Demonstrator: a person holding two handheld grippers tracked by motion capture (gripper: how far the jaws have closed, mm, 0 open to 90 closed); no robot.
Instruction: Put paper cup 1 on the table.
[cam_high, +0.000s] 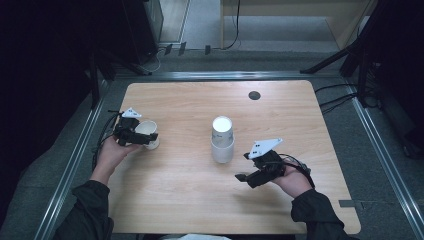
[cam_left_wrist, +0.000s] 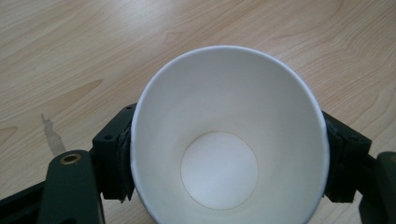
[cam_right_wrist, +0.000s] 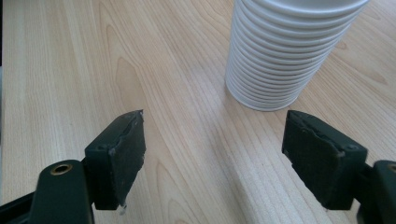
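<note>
So far, one cup (cam_high: 147, 131) stands apart from the stack (cam_high: 222, 140), at the left side of the table (cam_high: 280, 107), upright, mouth up, well away from the stack at the table's middle. The left gripper (cam_high: 142, 136) has that single cup between its jaws; in the left gripper view the cup (cam_left_wrist: 229, 140) sits between the two black pads, which lie at its wall on both sides. Whether they press on it or merely flank it I cannot tell, since the rim keeps an even oval with no dent. No earlier frame to compare. The right gripper (cam_high: 246, 167) hovers low over the table just right of and nearer the person than the stack, jaws wide and empty; in the right gripper view the stack (cam_right_wrist: 285, 51) stands ahead of them, its many ribbed rims nested upside down, base uppermost, nothing between the pads. Judgement: the work looks like peeling cups off the stack and setting them out singly. One cup appears placed, or about to be let go. Many cups are left in the stack, so most of the job is ahead. A dark round spot (cam_high: 254, 95) on the far part of the table plays no part.
</note>
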